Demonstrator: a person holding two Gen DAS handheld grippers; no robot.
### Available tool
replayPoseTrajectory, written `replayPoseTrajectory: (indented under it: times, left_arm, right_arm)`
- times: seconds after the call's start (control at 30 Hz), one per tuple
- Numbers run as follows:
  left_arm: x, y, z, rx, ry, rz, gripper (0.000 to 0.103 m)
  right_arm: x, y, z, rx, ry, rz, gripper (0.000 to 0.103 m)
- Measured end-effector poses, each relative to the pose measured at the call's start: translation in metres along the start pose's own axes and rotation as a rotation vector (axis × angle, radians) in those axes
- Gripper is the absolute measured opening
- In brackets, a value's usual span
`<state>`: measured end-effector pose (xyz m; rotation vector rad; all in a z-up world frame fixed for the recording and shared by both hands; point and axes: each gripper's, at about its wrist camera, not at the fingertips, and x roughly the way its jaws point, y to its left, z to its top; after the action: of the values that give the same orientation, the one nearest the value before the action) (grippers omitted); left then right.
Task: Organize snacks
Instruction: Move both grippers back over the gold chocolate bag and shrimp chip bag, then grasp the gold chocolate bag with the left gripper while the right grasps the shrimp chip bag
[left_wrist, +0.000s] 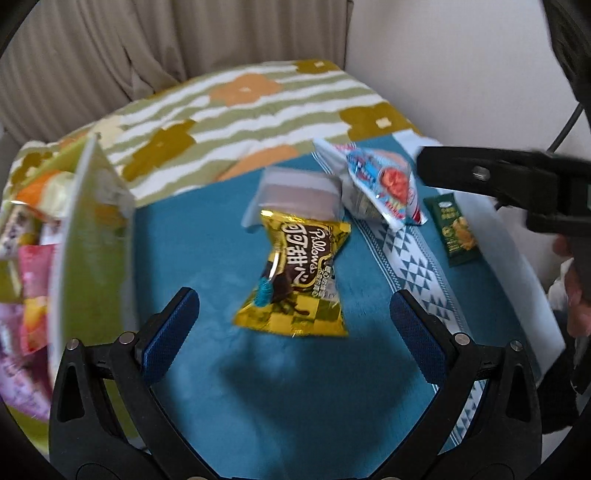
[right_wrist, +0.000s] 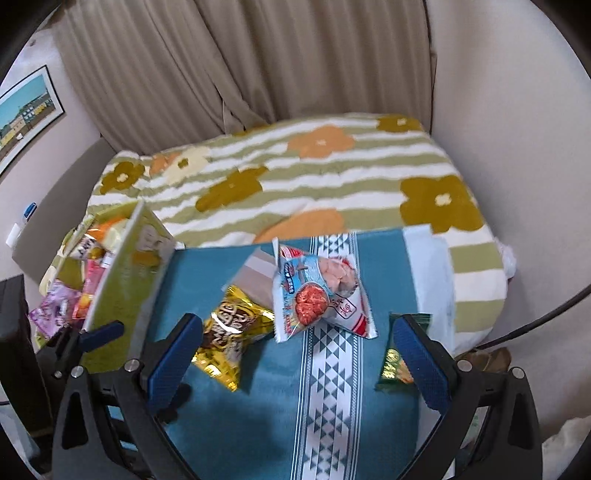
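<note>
A gold-and-brown snack pack (left_wrist: 295, 275) lies on the teal cloth (left_wrist: 207, 251), just ahead of my open, empty left gripper (left_wrist: 295, 321). Behind it lie a pale pink-and-white packet (left_wrist: 299, 195), a blue-and-white pack with a red picture (left_wrist: 384, 188) and a dark green bar (left_wrist: 456, 230). A green box (left_wrist: 92, 236) at the left holds several snacks. In the right wrist view my right gripper (right_wrist: 299, 350) is open and empty, close to the blue-and-white pack (right_wrist: 317, 291), with the gold pack (right_wrist: 229, 332) by its left finger and the green bar (right_wrist: 393, 363) behind its right finger.
A striped blanket with flowers (right_wrist: 295, 173) covers the bed beyond the cloth. Beige curtains (right_wrist: 221, 66) and a white wall stand behind. The green box (right_wrist: 125, 273) stands at the cloth's left edge. The left gripper's tip (right_wrist: 99, 332) shows beside it. A cable (right_wrist: 535, 325) runs at the right.
</note>
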<state>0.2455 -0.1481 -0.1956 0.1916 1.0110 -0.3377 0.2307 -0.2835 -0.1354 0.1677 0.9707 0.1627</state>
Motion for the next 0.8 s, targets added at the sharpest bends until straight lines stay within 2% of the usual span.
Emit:
replayPoseTrajectory:
  times: [0.3, 0.5, 0.53, 0.8]
  left_arm:
    - [0.063, 0.001, 0.011, 0.011, 0.068, -0.008, 0.099]
    - [0.093, -0.001, 0.015, 0.024, 0.137, -0.026, 0.073]
    - [0.097, -0.001, 0.015, 0.029, 0.145, -0.026, 0.065]
    - [0.101, 0.009, 0.019, 0.019, 0.163, -0.030, 0.060]
  right_arm:
    - [0.084, -0.011, 0.016, -0.007, 0.131, -0.002, 0.103]
    - [0.109, -0.012, 0.022, -0.043, 0.169, -0.031, 0.103]
    - [0.112, -0.013, 0.023, -0.043, 0.174, -0.033, 0.102]
    - [0.124, -0.021, 0.030, -0.063, 0.198, -0.014, 0.103]
